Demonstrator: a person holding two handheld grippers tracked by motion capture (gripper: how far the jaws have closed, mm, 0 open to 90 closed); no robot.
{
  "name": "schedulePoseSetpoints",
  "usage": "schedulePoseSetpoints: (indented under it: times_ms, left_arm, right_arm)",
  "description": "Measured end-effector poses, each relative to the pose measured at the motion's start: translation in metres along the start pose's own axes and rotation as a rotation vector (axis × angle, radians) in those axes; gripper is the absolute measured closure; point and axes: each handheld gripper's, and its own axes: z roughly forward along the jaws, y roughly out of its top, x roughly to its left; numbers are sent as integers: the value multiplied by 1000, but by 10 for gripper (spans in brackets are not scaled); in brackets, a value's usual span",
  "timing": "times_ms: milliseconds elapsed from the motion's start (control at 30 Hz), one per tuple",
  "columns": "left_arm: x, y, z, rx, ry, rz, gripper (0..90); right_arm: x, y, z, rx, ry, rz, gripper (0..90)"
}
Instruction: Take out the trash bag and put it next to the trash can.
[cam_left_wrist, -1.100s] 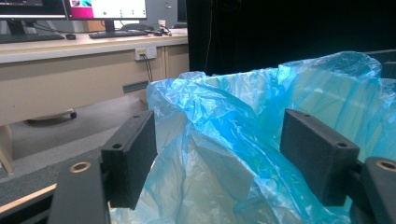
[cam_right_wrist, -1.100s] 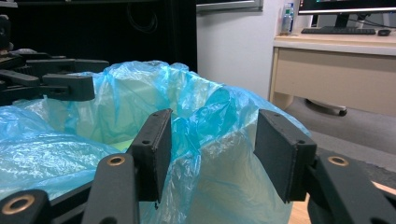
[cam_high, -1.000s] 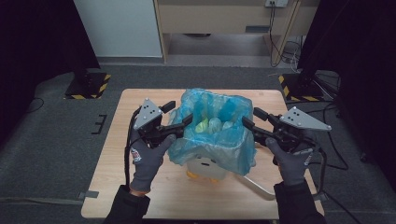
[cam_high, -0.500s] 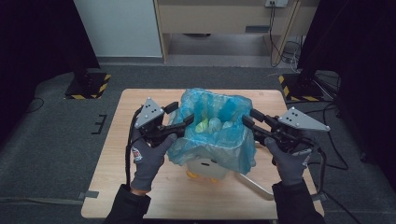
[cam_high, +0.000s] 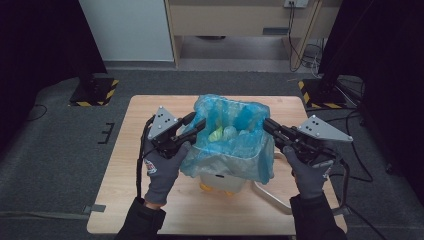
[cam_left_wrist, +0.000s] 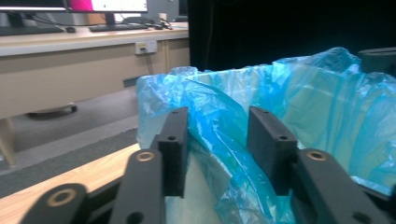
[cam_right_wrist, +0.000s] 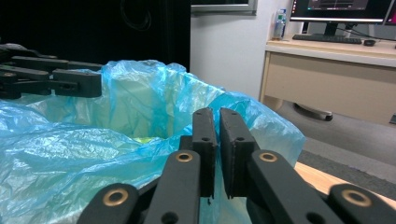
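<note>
At the centre of the high view, the blue bag lines a bin on the table. Your left gripper straddles the bag's rim with jaws apart; your right gripper pinches the opposite rim closed.

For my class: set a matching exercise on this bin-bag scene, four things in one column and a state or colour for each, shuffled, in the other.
Things
1. left gripper
2. right gripper
3. bin liner
4. table

States
A. light wood
B. jaws apart around a fold of plastic
C. blue, see-through
D. jaws nearly closed on the plastic rim

Pairs: 1-B, 2-D, 3-C, 4-A
</note>
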Motion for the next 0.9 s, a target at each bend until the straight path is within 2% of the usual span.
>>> schedulePoseSetpoints:
  times_ms: [267, 333, 467, 533, 733, 900]
  left_arm:
    - [-1, 2, -7, -47, 38, 0, 775]
    - [-1, 3, -9, -67, 27, 1, 829]
    - [-3, 5, -10, -89, 18, 9, 877]
    - [-4, 6, -11, -102, 3, 7, 884]
    - [-15, 11, -13, -185, -93, -19, 887]
    - [-29, 17, -11, -232, -144, -13, 887]
  right_arm:
    - [0, 0, 0, -11, -3, 1, 900]
    - [-1, 1, -1, -23, 1, 3, 900]
    - [-3, 4, -2, -50, 19, 25, 900]
    - [-4, 6, -4, -60, 31, 38, 900]
    - [-4, 13, -7, -104, 66, 43, 900]
    - [0, 21, -6, -142, 96, 36, 900]
